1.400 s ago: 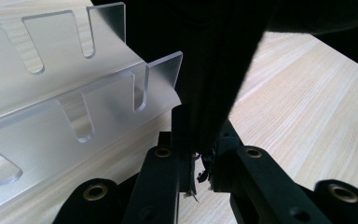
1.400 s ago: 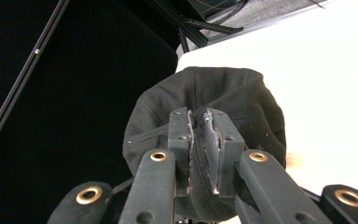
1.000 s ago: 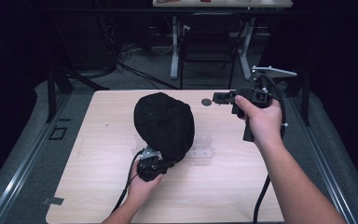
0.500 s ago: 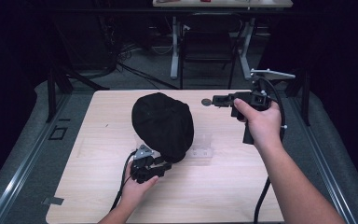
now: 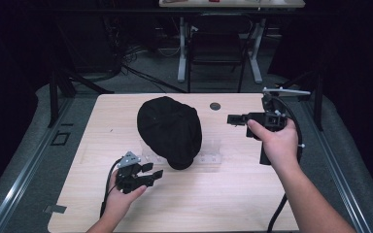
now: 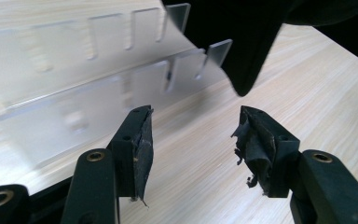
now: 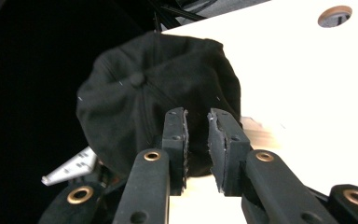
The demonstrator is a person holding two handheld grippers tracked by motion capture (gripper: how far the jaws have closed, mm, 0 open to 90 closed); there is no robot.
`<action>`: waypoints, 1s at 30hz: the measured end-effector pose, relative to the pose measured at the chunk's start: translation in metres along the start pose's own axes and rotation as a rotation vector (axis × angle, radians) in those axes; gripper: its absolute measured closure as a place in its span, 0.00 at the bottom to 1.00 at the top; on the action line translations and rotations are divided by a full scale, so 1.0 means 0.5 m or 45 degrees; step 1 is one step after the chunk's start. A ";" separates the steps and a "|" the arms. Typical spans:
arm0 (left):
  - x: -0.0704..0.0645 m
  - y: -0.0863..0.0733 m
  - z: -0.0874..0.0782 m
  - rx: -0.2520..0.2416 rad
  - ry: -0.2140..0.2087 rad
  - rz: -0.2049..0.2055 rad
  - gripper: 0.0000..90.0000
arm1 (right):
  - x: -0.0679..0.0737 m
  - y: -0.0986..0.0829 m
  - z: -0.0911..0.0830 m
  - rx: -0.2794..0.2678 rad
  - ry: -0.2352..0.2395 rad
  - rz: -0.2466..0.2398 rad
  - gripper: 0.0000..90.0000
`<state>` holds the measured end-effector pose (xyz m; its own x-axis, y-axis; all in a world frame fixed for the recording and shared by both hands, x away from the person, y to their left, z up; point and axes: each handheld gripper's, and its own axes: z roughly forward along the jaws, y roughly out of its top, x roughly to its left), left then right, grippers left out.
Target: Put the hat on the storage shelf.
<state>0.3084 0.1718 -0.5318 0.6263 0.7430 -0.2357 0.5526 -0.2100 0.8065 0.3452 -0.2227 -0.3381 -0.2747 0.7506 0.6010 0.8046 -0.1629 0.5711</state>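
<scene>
A black cap (image 5: 170,128) rests on a clear slotted acrylic stand (image 5: 211,158) at the middle of the wooden table (image 5: 252,194). My left gripper (image 5: 153,170) is low on the table, near and to the left of the cap, and apart from it. In the left gripper view it (image 6: 193,135) stands open and empty, with the stand (image 6: 74,88) and the cap's brim (image 6: 261,42) just ahead. My right gripper (image 5: 229,119) hovers right of the cap and points at it. In the right gripper view it (image 7: 197,121) has its jaws nearly together with nothing between, facing the cap (image 7: 158,102).
A small round hole (image 5: 215,106) lies in the table behind the cap, between it and the right gripper. Cables trail from both grippers toward the near edge. Dark floor, rails and a metal frame surround the table.
My left gripper has drawn back from the cap's near edge toward the lower left and stands free of it. The right gripper has moved slightly nearer to the person.
</scene>
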 end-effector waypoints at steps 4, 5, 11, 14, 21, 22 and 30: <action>0.022 -0.006 -0.021 -0.002 0.033 -0.033 0.51 | -0.024 -0.029 -0.002 0.007 -0.021 -0.007 0.85; 0.027 -0.007 -0.026 -0.003 0.044 -0.034 0.51 | -0.030 -0.037 -0.003 0.006 -0.033 -0.014 0.85; 0.042 -0.020 -0.049 0.016 0.062 -0.043 0.51 | -0.063 -0.089 -0.001 0.015 -0.100 -0.058 0.85; 0.046 -0.032 -0.052 0.018 0.053 -0.020 0.50 | -0.080 -0.116 0.001 0.016 -0.132 -0.079 0.85; 0.058 -0.053 -0.051 0.037 0.075 -0.003 0.50 | -0.116 -0.177 0.004 -0.004 -0.139 -0.064 0.83; 0.060 -0.054 -0.052 0.032 0.075 -0.011 0.50 | -0.120 -0.187 0.005 -0.007 -0.149 -0.068 0.82; 0.075 -0.062 -0.057 0.027 0.101 -0.027 0.50 | -0.162 -0.270 0.022 -0.067 -0.246 -0.176 0.70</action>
<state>0.2993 0.2244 -0.5502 0.5695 0.7952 -0.2081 0.5773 -0.2067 0.7900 0.2648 -0.2545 -0.4701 -0.2703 0.8759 0.3997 0.7365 -0.0793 0.6718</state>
